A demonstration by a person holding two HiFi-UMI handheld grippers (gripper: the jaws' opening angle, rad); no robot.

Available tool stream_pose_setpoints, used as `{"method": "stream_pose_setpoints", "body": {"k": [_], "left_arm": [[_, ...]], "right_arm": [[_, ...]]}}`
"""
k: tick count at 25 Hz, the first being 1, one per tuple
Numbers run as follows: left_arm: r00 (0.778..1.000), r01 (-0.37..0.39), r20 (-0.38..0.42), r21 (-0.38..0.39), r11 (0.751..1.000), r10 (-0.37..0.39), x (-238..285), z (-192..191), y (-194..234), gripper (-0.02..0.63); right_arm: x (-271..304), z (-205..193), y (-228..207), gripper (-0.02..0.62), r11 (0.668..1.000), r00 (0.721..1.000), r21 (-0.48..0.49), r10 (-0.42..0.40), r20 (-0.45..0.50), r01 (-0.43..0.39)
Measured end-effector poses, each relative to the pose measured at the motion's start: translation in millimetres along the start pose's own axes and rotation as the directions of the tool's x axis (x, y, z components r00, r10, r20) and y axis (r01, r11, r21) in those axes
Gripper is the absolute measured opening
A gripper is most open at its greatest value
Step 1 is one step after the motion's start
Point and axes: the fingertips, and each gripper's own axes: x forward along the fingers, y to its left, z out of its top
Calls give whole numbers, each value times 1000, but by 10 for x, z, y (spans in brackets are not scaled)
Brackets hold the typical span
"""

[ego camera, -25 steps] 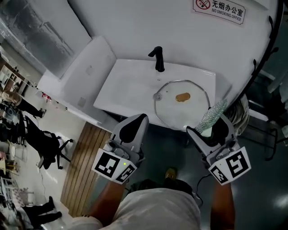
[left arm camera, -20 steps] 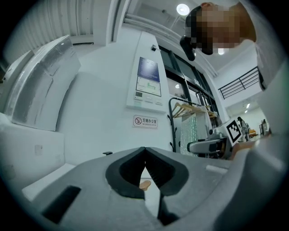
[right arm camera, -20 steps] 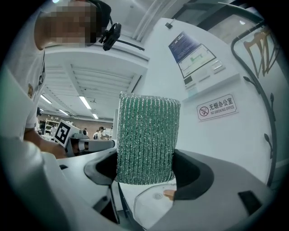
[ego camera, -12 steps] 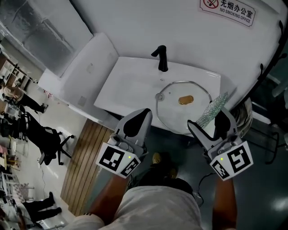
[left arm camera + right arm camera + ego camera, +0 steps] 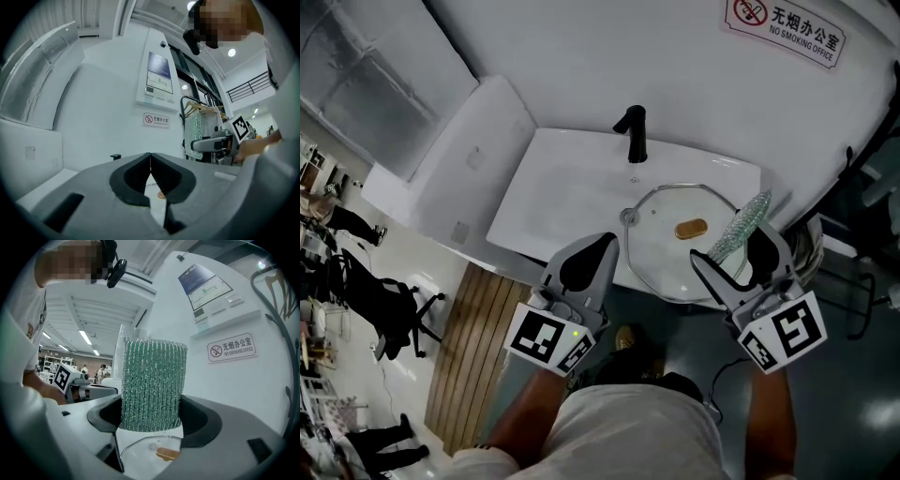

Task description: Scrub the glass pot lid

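White sink (image 5: 572, 187) with black tap (image 5: 633, 131), set against a white wall, no-smoking sign (image 5: 783, 23) above. Only the head view gives the whole glass lid (image 5: 675, 272): lying flat at the sink's right end, clear, metal-rimmed, brown oval patch (image 5: 690, 228) near the middle. Left gripper view settles the left tongs (image 5: 150, 161): shut tip to tip, nothing between. Right gripper view shows the right tongs (image 5: 151, 416) clamped on a green mesh scrubber (image 5: 152, 380) standing upright, part of the lid visible beneath it.

Office space; no-smoking-office sign (image 5: 786, 28), white sink (image 5: 553, 192), swivel chair (image 5: 409, 305)
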Motion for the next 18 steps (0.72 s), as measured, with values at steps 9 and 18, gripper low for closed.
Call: {"method": "stream_pose_setpoints", "body": {"k": [9, 18], "left_arm": [[999, 40, -33, -46, 998, -42, 267, -199, 422, 17], [984, 106, -127, -128, 986, -122, 504, -533, 699, 18]], "right_arm": [[507, -53, -137, 348, 999, 998, -46, -29, -56, 27], [958, -226, -131, 348, 989, 984, -145, -27, -175, 1]]}}
